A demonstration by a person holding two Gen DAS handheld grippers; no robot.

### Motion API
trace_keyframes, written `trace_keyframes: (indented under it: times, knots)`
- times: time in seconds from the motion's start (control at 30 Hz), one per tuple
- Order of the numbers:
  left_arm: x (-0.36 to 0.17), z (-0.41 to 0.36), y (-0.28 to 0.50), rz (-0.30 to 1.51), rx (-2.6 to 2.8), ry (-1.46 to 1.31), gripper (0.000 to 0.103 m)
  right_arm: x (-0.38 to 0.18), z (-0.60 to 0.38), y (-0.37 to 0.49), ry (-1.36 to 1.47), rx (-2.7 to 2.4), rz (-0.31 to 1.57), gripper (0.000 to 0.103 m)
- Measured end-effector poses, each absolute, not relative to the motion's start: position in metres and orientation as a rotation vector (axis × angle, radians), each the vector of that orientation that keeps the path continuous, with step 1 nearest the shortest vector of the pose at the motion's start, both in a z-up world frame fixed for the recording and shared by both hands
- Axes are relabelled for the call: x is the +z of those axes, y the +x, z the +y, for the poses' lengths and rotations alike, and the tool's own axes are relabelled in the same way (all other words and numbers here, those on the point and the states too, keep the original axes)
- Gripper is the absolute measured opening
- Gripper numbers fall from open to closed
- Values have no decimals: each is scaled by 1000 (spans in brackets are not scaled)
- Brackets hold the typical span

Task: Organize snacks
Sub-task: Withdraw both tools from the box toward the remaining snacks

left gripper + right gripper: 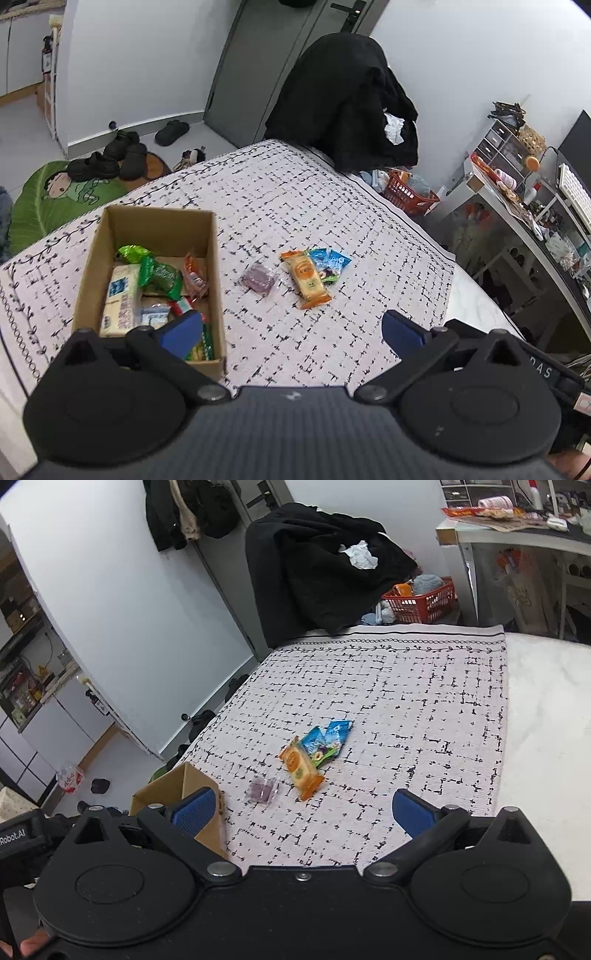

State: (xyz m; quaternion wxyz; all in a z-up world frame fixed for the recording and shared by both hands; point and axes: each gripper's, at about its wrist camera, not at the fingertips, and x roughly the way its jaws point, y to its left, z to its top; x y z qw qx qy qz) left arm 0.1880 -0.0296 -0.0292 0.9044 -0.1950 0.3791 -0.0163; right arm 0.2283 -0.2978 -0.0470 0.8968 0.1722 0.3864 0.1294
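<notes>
Left wrist view: open brown cardboard box [92, 266] holds snacks; beside it lie a small purple clear-wrapped sweet [258, 279], an orange-ended biscuit packet [306, 278] and blue pouches [330, 263]. Left gripper [291, 328] and right gripper [304, 812] are spread, empty. Packets look light, crinkly, slippery; pinch mid-body.

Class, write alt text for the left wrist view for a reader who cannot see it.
An open left gripper hovers over a patterned cloth, holding nothing. A cardboard box of snacks sits at left; a purple packet, an orange packet and a blue packet lie loose on the cloth.
</notes>
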Motion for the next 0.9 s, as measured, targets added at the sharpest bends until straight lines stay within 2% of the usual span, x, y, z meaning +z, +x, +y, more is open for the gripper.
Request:
trace_keyframes:
  times: [0.23, 0.43, 0.7, 0.9]
  knots:
    - [-39, -45, 205, 757, -29, -405, 102, -68, -310, 245, 380, 293, 800, 100]
    - [-52, -56, 230, 769, 0, -404, 97, -93, -317, 270, 424, 324, 829, 86]
    - [-69, -68, 263, 785, 68, -407, 73, -129, -314, 301, 479, 371, 889, 76]
    - [-85, -77, 288, 813, 97, -405, 66, -148, -313, 322, 536, 400, 933, 69]
